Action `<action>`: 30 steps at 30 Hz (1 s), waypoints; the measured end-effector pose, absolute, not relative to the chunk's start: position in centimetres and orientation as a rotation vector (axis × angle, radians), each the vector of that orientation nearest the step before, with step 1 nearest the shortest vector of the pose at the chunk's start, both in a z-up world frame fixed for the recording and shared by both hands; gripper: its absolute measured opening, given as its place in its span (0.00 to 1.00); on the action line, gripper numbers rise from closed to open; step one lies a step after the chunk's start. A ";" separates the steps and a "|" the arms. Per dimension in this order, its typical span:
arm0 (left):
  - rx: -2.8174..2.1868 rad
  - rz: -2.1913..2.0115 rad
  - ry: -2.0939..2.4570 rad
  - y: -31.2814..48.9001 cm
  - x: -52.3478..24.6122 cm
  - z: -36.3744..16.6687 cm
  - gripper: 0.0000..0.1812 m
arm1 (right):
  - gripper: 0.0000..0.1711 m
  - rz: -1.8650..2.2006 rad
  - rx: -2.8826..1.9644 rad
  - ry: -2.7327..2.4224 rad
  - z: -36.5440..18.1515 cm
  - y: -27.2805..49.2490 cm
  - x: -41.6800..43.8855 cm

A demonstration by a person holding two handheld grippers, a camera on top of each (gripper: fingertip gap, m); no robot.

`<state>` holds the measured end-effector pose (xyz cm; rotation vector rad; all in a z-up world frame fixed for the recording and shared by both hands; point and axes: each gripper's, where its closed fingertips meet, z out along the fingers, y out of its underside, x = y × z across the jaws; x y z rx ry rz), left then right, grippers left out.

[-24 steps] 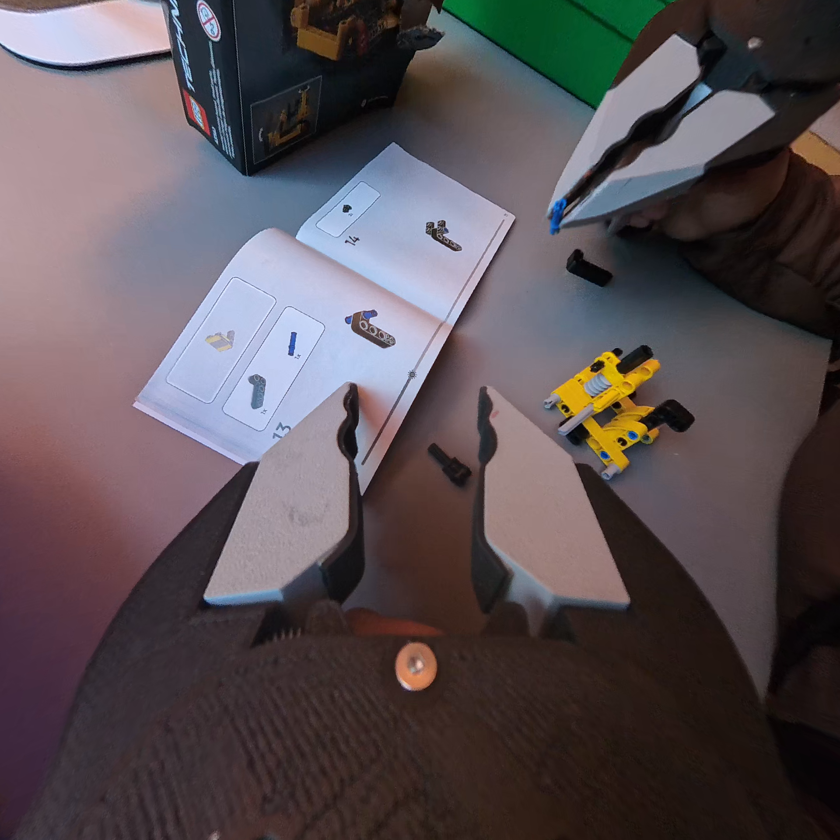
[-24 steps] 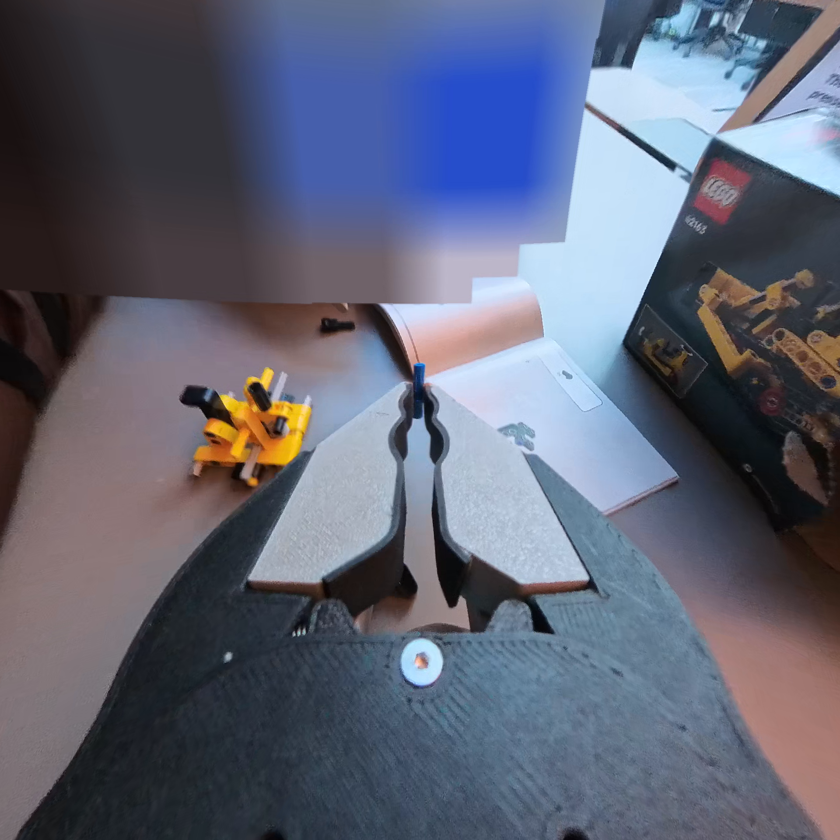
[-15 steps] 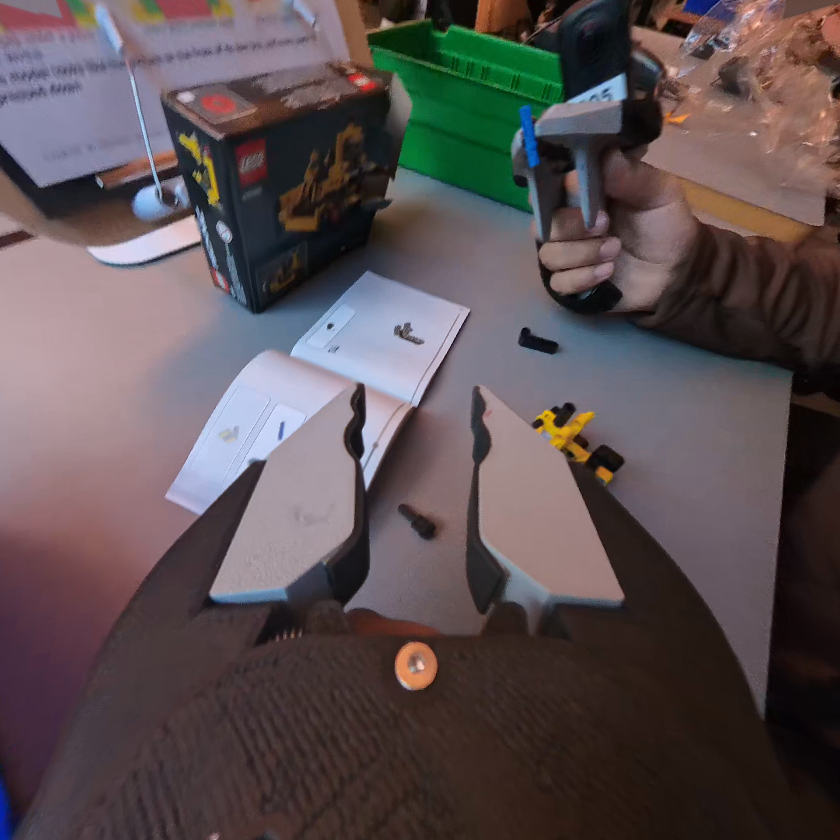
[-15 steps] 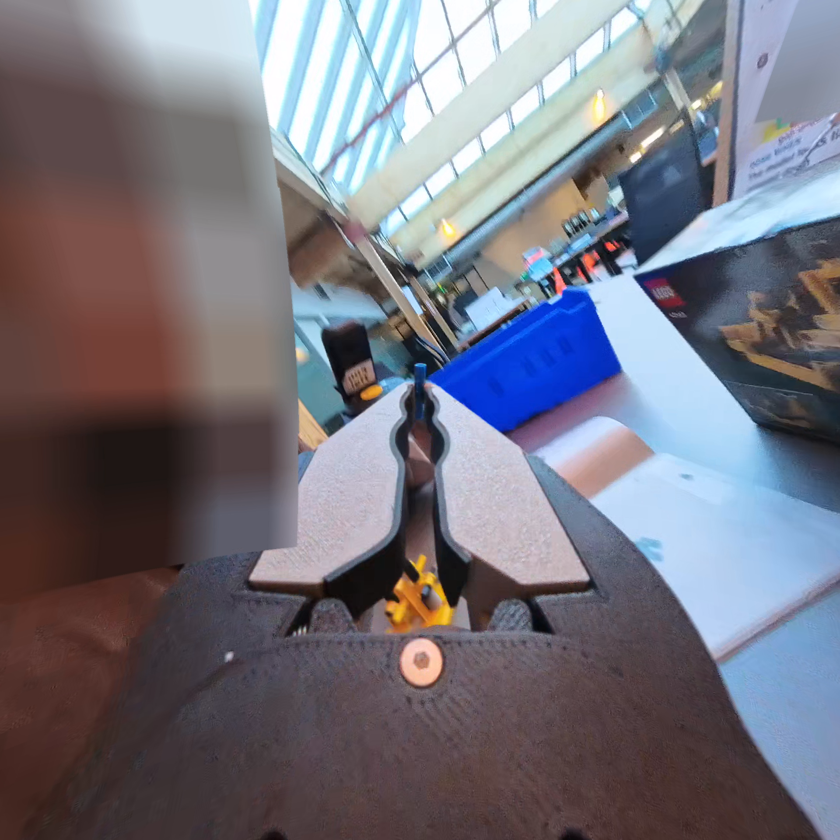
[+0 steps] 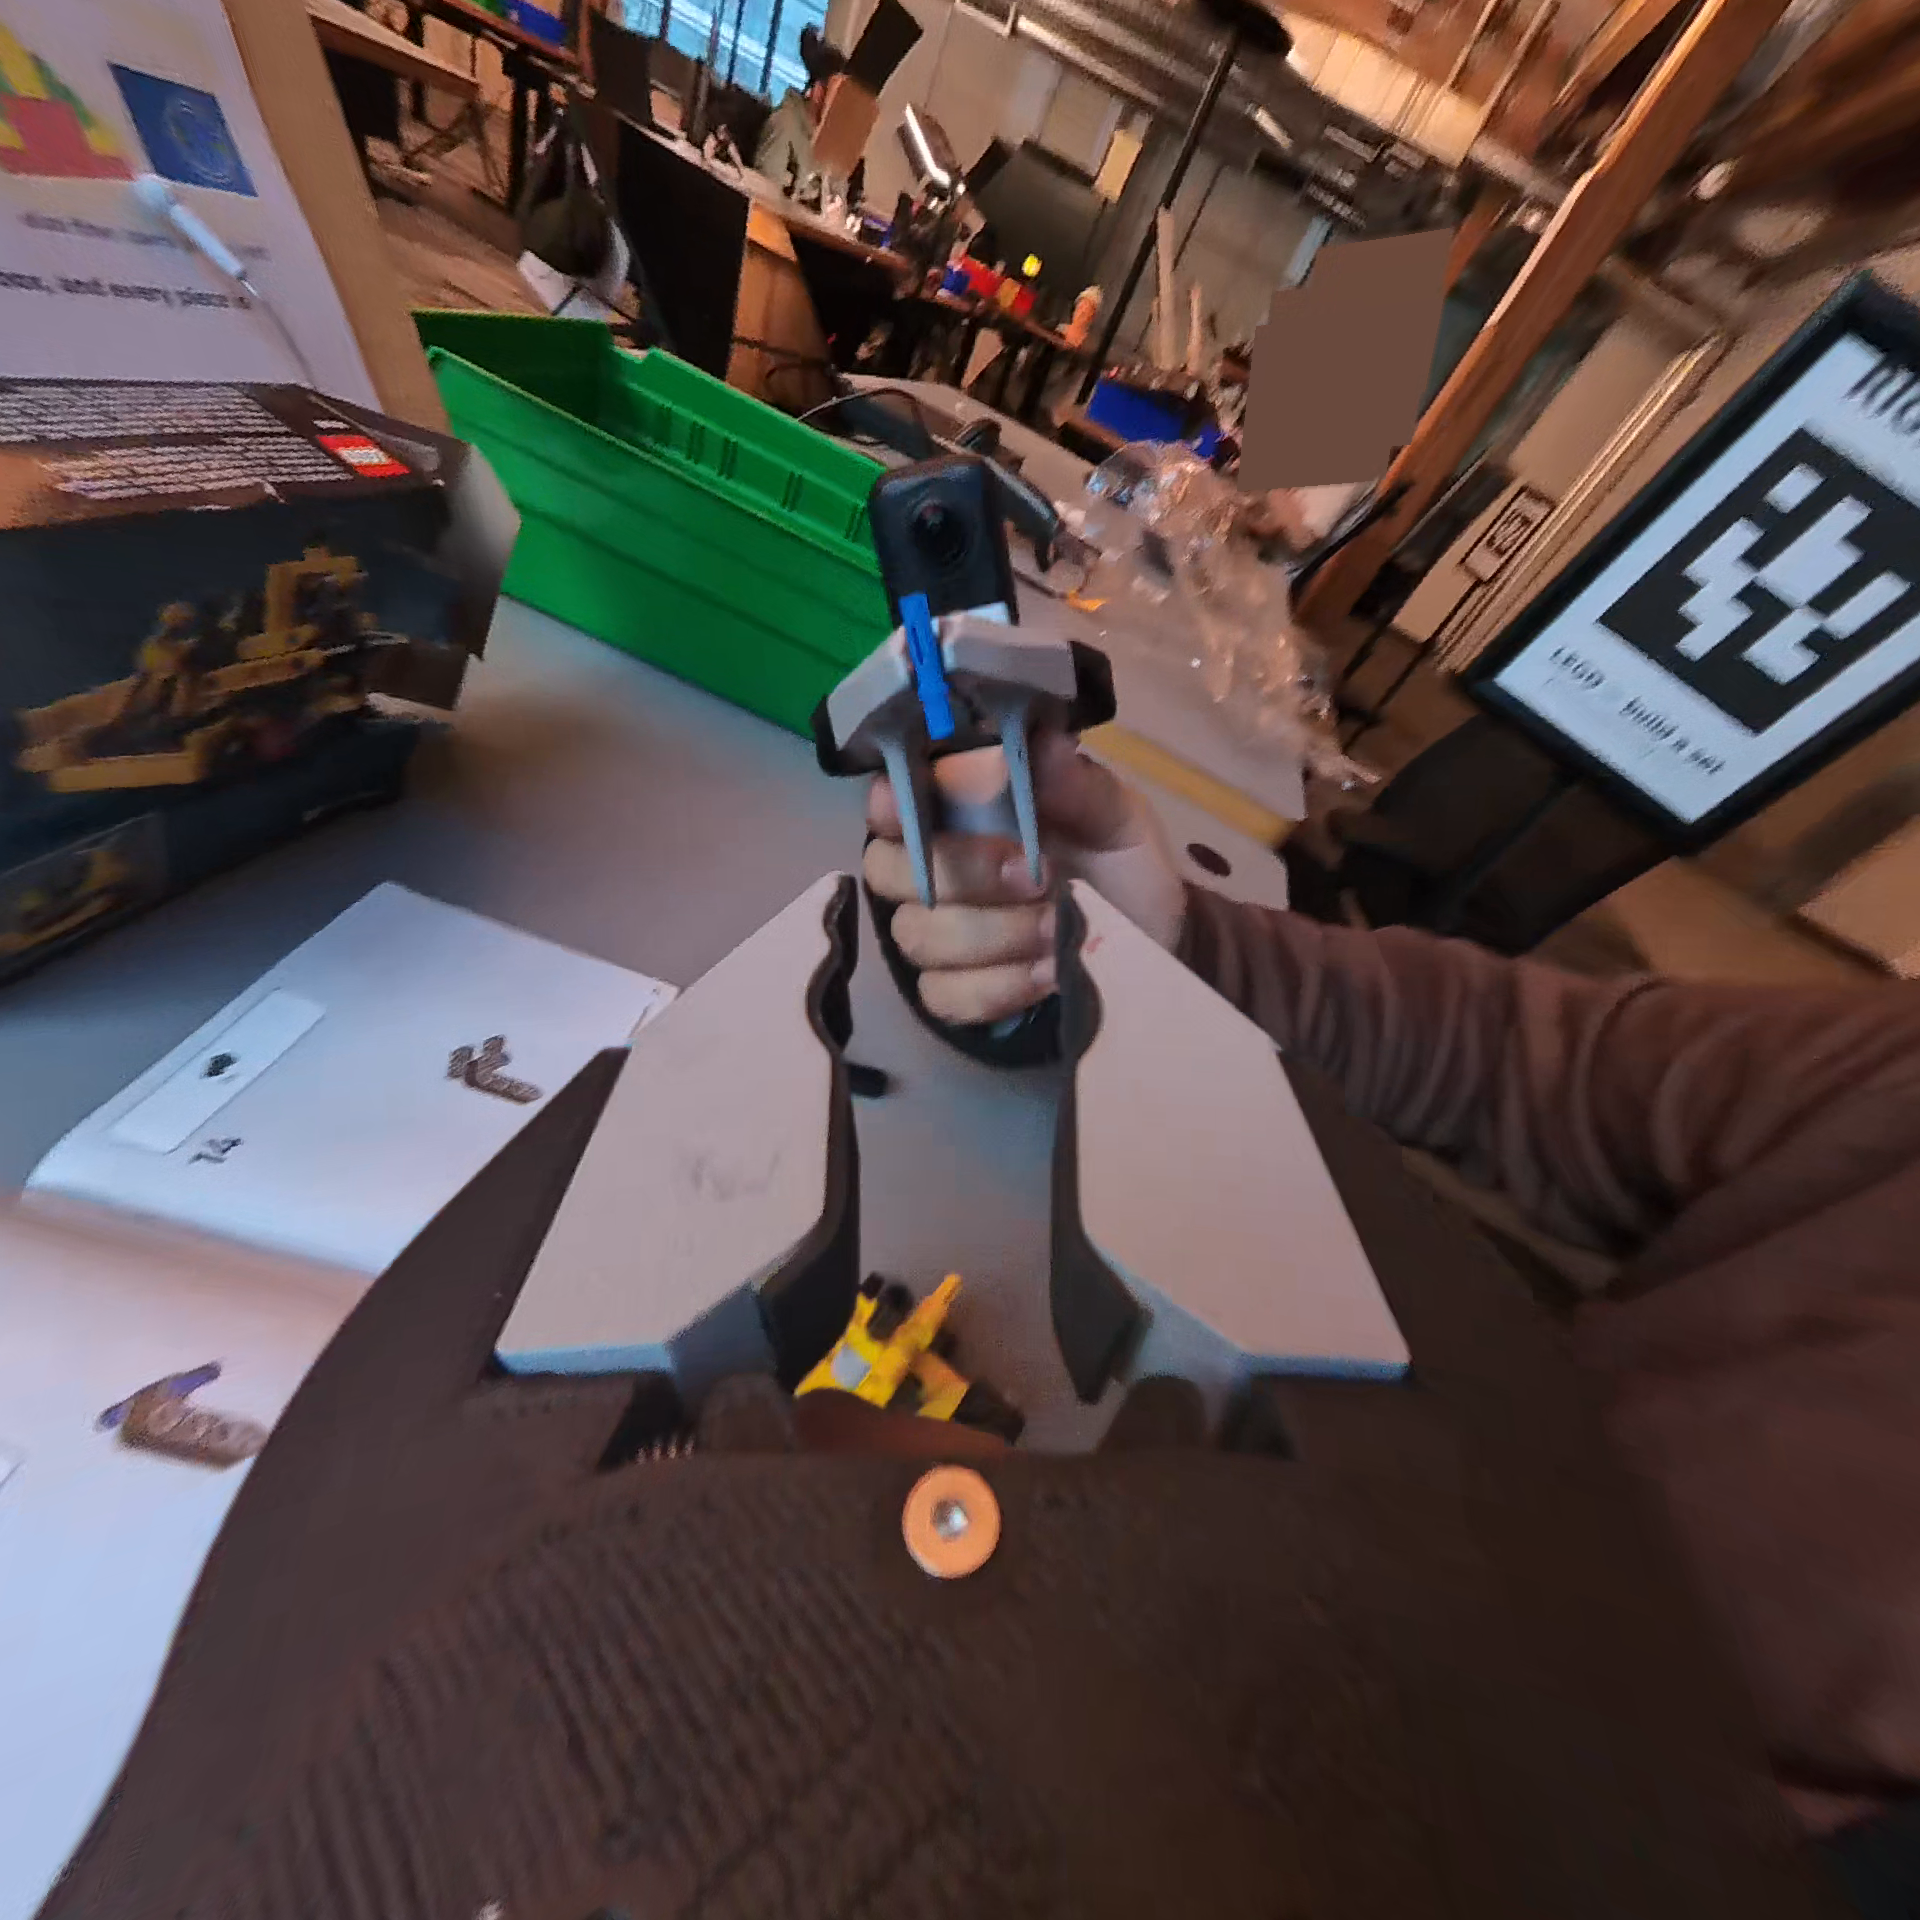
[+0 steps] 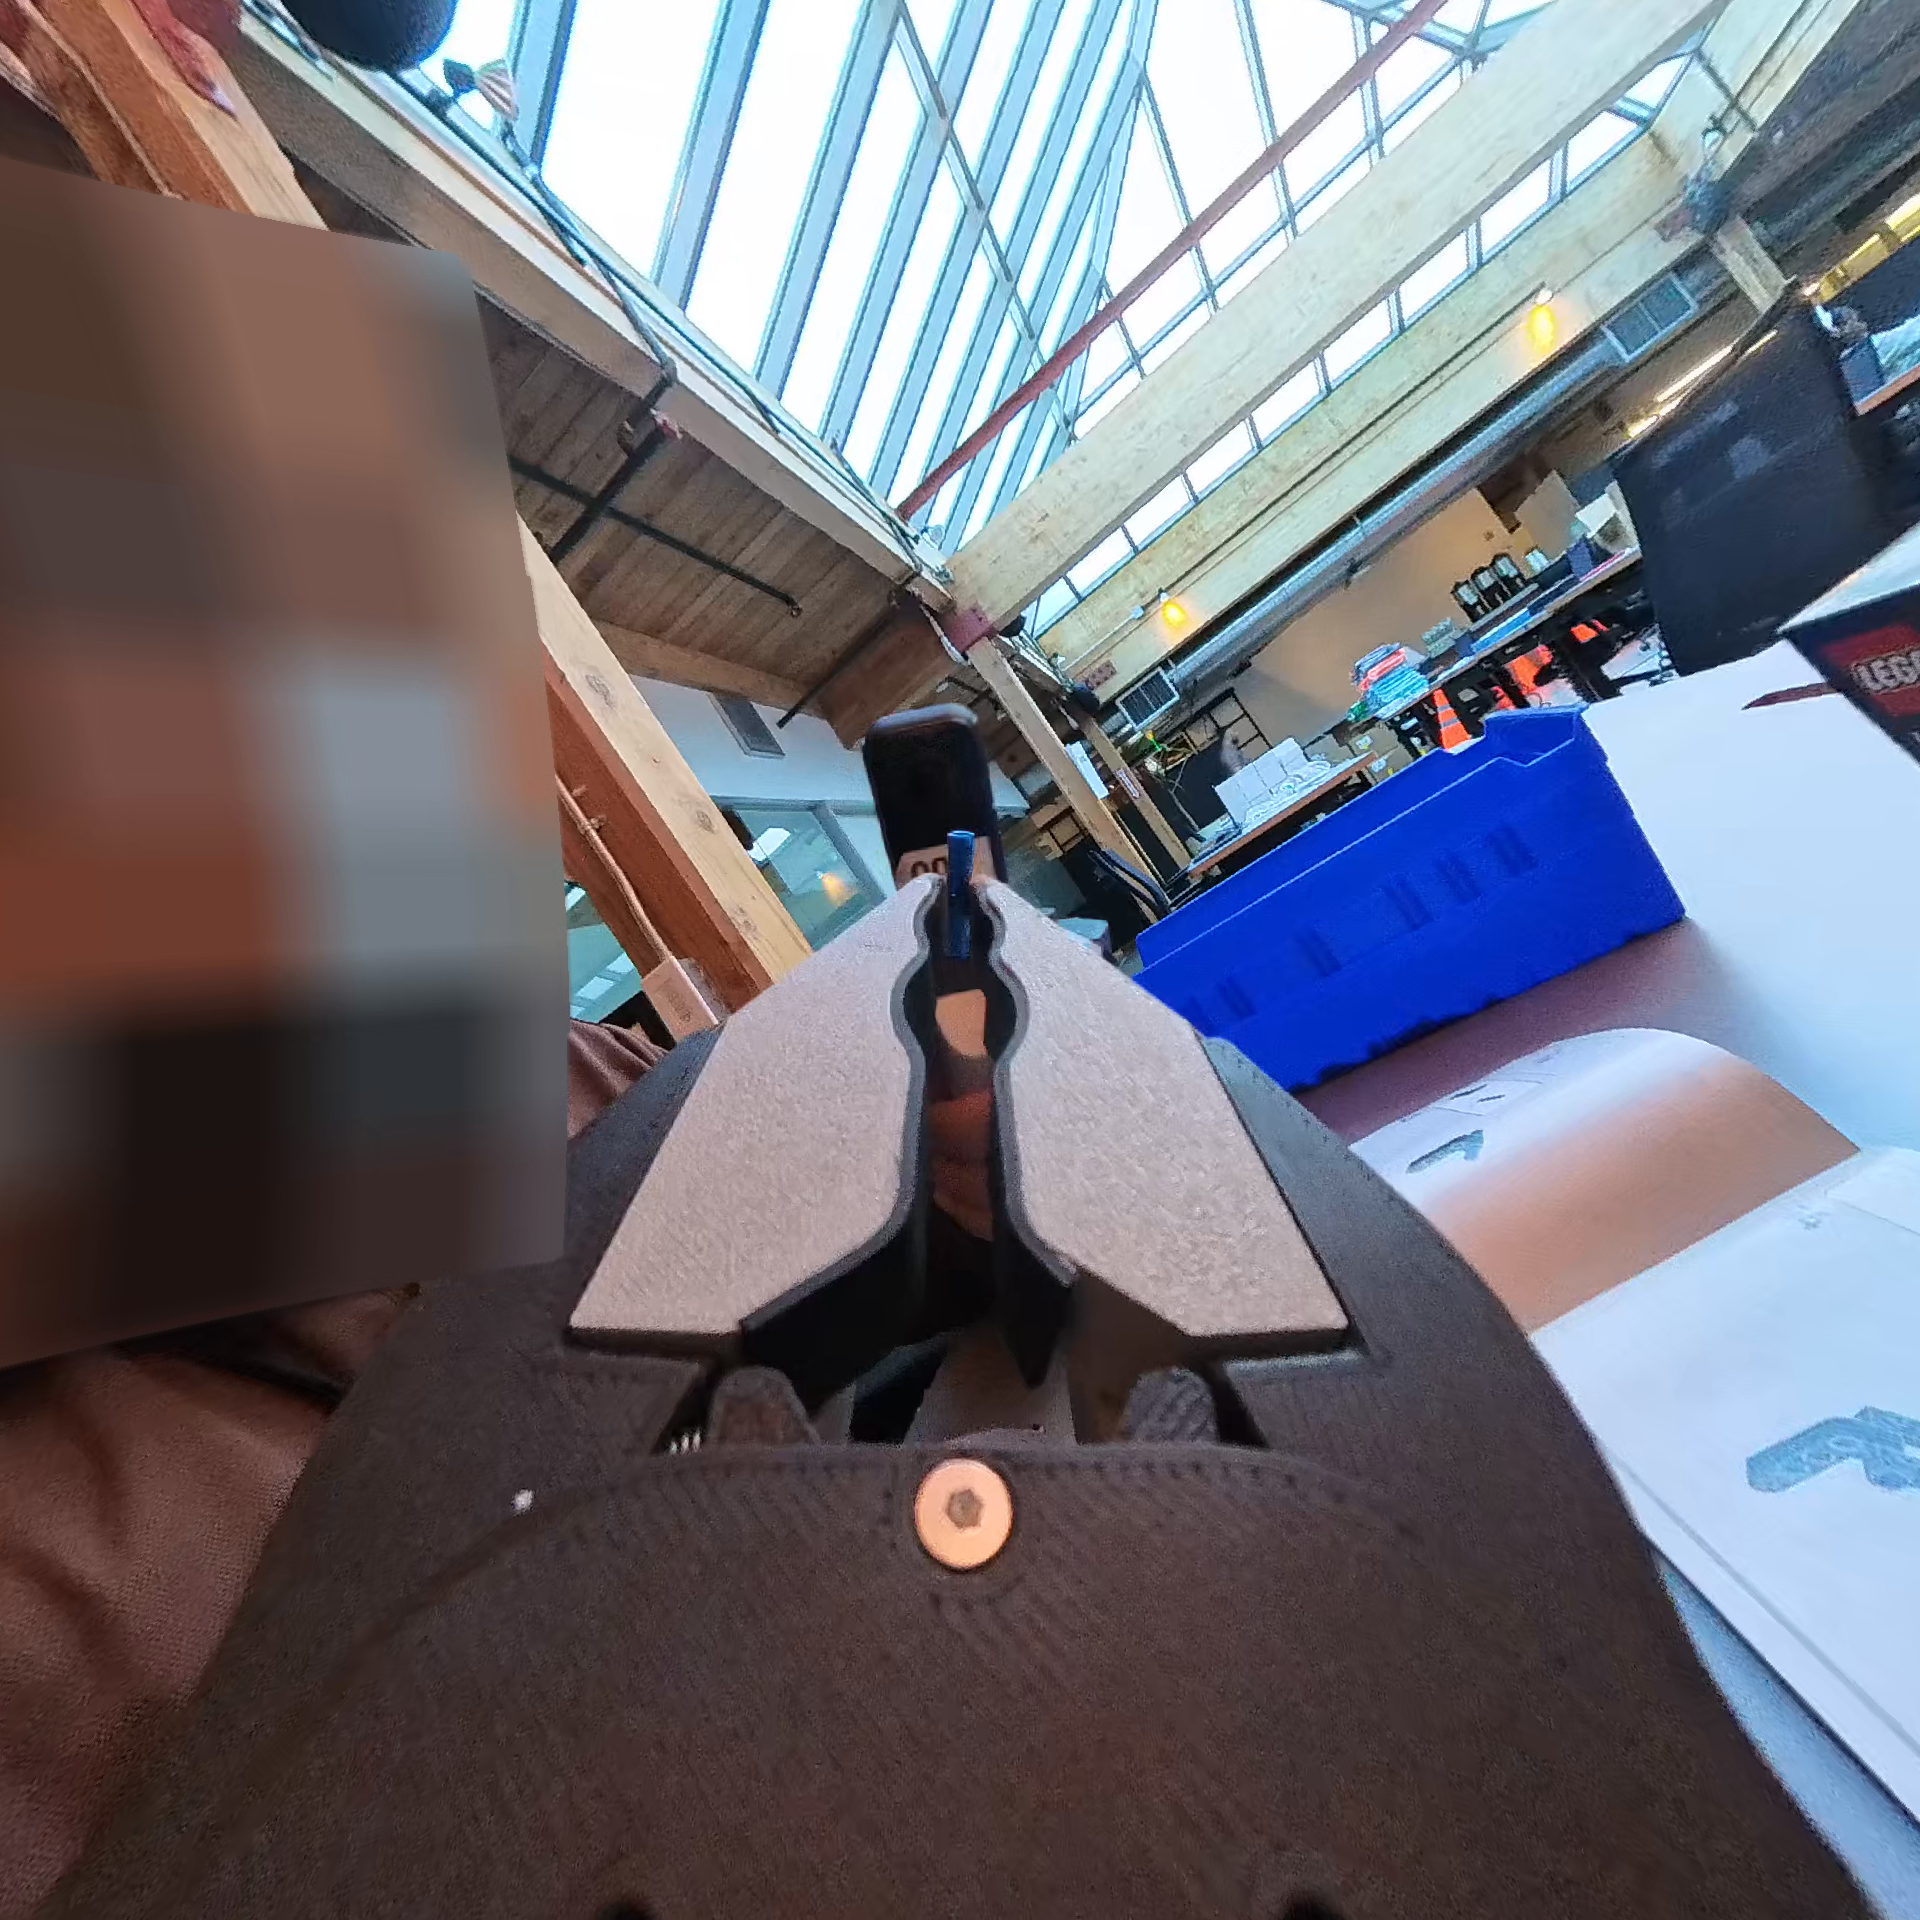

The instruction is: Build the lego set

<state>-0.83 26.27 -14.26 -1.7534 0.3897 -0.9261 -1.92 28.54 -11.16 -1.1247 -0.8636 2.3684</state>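
Observation:
My right gripper (image 6: 958, 896) is shut on a small blue pin (image 6: 956, 894) and points up and toward the left gripper. In the left wrist view it (image 5: 930, 681) is held upright in a hand, the blue pin (image 5: 925, 665) sticking up from its tip. My left gripper (image 5: 951, 914) is open and empty, raised above the table and facing the right gripper. The yellow lego assembly (image 5: 899, 1361) lies on the grey table (image 5: 623, 790), seen low between my left fingers. A small black piece (image 5: 868, 1081) lies on the table just past my left finger.
The open instruction booklet (image 5: 343, 1091) lies at left, also in the right wrist view (image 6: 1714, 1247). The dark lego box (image 5: 208, 644) stands at far left. A green bin (image 5: 665, 551) is behind, a blue bin (image 6: 1434, 914) across the table. A framed sign (image 5: 1745, 582) stands at right.
Both grippers have tilted upward from the table and now face each other. The left has moved right over the yellow assembly. The right still holds the blue pin.

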 end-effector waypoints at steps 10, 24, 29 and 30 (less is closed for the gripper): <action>-1.796 -0.945 0.336 27.3 -2.8 -15.3 0.18 | 0.00 2.215 -1.250 -1.086 -13.7 26.5 -3.6; -1.683 -0.055 1.235 24.4 -2.3 -23.0 0.15 | 0.00 1.679 -1.681 -1.730 -21.9 24.7 -2.7; -1.531 0.162 1.272 24.9 -1.7 -22.5 0.14 | 0.00 1.719 -1.746 -1.768 -22.3 23.9 -2.3; -1.505 0.172 1.270 24.9 -1.6 -22.2 0.13 | 0.00 1.734 -1.748 -1.764 -22.2 23.9 -2.3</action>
